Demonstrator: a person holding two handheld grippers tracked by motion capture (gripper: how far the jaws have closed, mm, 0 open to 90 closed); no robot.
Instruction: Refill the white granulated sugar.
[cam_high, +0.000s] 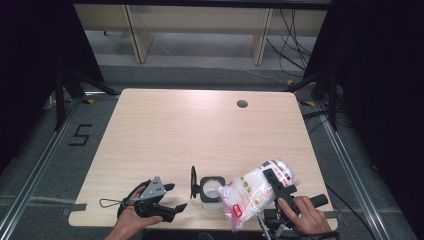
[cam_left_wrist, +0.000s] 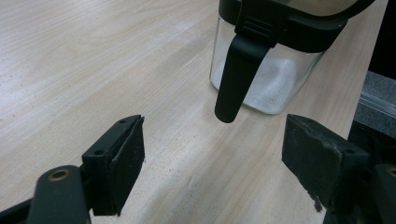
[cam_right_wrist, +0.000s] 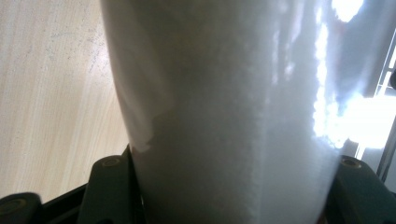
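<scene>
Soft clear plastic bag of white granules (cam_high: 254, 192), clamped mid-body between your right gripper's (cam_high: 276, 184) jaws, tilts over the square glass jar (cam_high: 210, 190); floppy, heavy, so keep that grip; left gripper (cam_high: 170, 200) gapes empty beside the jar.

We see a pale wood-grain table (cam_high: 200, 130) with rounded corners, and far beyond our two tools, near its back edge, a small round cable hole (cam_high: 242, 104) is cut into the top. Off to the left of the left tool, on the grey floor (cam_high: 55, 165) beside the table, there is a dark mark shaped like the digit five (cam_high: 80, 135). Well ahead of both tools, past the table, stand light wooden shelf frames (cam_high: 200, 25), and ahead of the right tool loose black cables (cam_high: 292, 40) trail over the floor.
</scene>
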